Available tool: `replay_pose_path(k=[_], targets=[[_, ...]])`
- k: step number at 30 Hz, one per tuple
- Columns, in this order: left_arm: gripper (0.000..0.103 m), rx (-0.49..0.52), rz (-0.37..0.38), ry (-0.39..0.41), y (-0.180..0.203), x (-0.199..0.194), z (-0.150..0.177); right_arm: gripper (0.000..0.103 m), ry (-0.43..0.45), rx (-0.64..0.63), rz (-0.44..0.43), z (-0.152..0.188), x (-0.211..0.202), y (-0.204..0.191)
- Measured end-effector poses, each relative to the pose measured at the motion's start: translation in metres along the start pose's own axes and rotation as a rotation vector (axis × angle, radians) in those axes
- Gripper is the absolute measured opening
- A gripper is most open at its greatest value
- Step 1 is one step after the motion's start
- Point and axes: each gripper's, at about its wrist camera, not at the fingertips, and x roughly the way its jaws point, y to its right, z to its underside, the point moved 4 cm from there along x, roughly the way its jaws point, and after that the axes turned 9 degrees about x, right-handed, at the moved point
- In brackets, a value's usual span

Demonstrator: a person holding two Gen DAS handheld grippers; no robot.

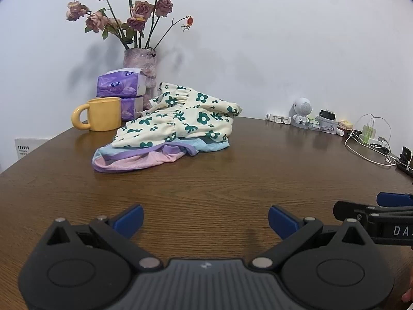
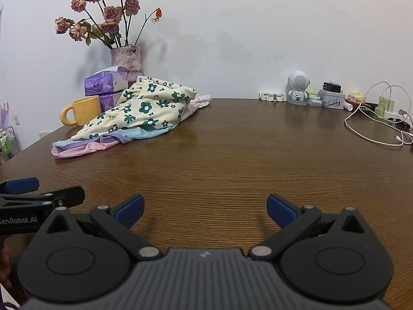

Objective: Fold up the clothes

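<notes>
A heap of clothes lies at the far left of the brown wooden table (image 1: 206,186). On top is a cream garment with green flowers (image 1: 180,118) (image 2: 147,106); under it a pastel blue, purple and pink garment (image 1: 144,156) (image 2: 85,146). A pale pink piece (image 2: 201,100) peeks out behind the heap. My left gripper (image 1: 205,221) is open, low over bare wood, well short of the heap. My right gripper (image 2: 205,211) is open too, beside it at the near edge. Each gripper shows at the edge of the other's view.
A yellow mug (image 1: 99,113), stacked purple tissue packs (image 1: 120,85) and a vase of dried roses (image 1: 140,64) stand behind the heap by the wall. At the back right are a white robot figurine (image 2: 298,86), small boxes, chargers and a white cable (image 2: 371,131).
</notes>
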Motion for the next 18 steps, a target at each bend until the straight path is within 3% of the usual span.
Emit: replay_pose_path(k=[6, 18], targets=[[0.103, 0.034, 0.056, 0.011, 0.0016, -0.0005, 0.0004, 0.103, -0.002, 0.0, 0.0, -0.001, 0.0003, 0.0001], [0.103, 0.036, 0.06, 0.012, 0.0022, -0.0009, 0.0002, 0.103, -0.003, 0.001, 0.0, -0.0022, 0.0005, -0.0001]])
